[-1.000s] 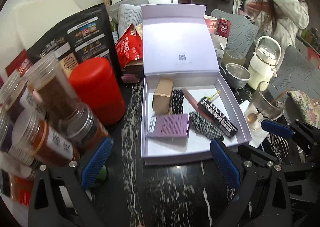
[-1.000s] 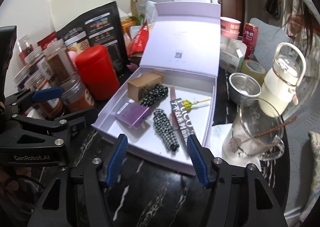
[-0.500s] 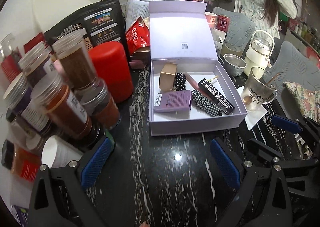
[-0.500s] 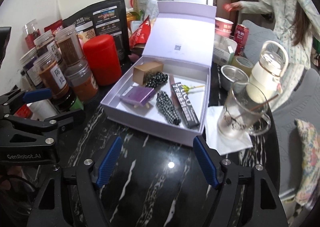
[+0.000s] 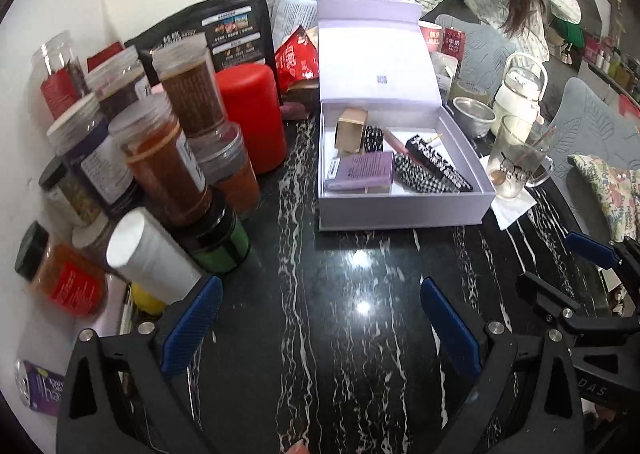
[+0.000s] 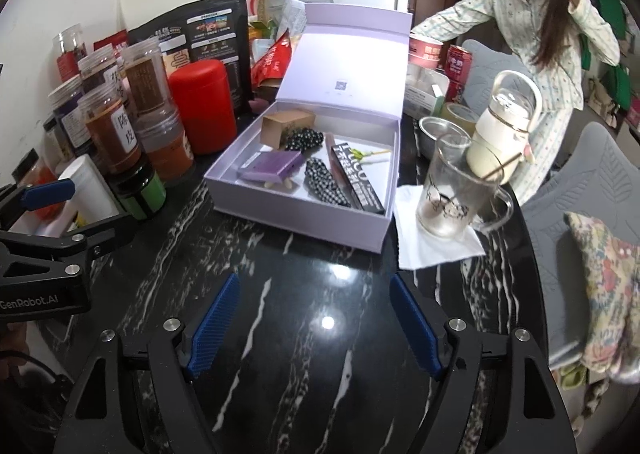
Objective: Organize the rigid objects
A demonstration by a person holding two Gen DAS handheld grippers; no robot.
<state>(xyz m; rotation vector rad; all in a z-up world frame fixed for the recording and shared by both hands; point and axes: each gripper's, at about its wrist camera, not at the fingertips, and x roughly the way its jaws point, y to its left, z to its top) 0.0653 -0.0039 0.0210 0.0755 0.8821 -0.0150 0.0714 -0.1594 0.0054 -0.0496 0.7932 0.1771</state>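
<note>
Nearest, the left gripper (image 5: 320,324) and right gripper (image 6: 314,324) hover over bare black marble (image 6: 320,354), both with jaws spread wide and empty. Just beyond, the one lavender box (image 6: 296,220) sits lid-up, holding one tan carton (image 6: 286,126), one purple packet (image 6: 270,166), two checkered pieces and one black tube (image 6: 358,184). The risk, I judge, is a wide jaw clipping the single glass mug (image 6: 452,190) or toppling the crowded jars (image 5: 168,170).
</note>
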